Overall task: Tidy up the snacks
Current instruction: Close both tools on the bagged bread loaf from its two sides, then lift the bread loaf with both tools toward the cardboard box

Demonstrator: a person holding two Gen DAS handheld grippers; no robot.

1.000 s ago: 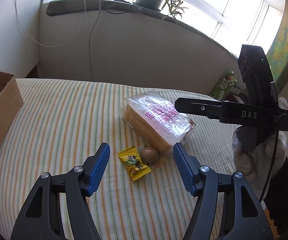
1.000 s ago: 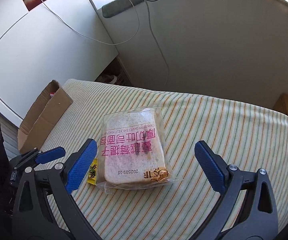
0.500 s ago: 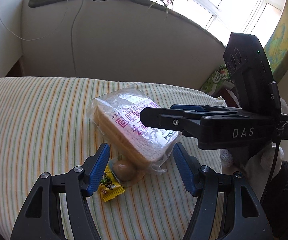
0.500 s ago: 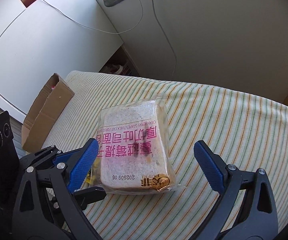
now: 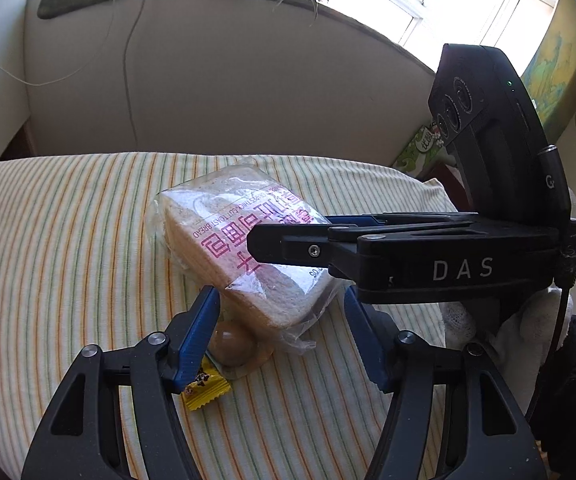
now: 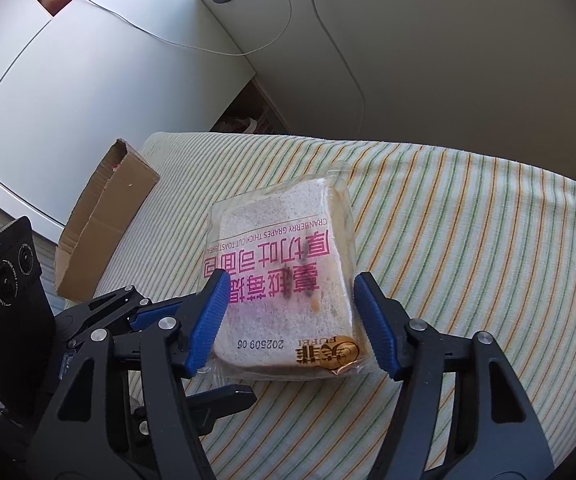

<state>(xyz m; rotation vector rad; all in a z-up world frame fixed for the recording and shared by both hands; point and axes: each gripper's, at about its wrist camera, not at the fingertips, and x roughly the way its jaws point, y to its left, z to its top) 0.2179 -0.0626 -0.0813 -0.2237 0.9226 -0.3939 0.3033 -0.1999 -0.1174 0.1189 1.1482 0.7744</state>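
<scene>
A clear bag of sliced toast bread (image 5: 224,236) (image 6: 288,272) with pink print lies on the striped tablecloth (image 5: 68,240). My right gripper (image 6: 292,320) has its blue pads on either side of the bag's near end, touching or nearly touching it; I cannot tell if it grips. My left gripper (image 5: 284,332) is open around the bag's near corner. A brown wrapped egg (image 5: 232,342) and a yellow candy packet (image 5: 206,390) lie by the left pad (image 5: 198,332), partly hidden.
An open cardboard box (image 6: 100,220) stands at the table's left edge. A white cabinet (image 6: 68,80) and a beige wall with cables are behind. The right gripper's body (image 5: 468,256) crosses the left wrist view above the bread.
Both grippers moved in toward the bread. The right jaws narrowed from wide open until they flank the bag. The left gripper came closer over the egg and candy.
</scene>
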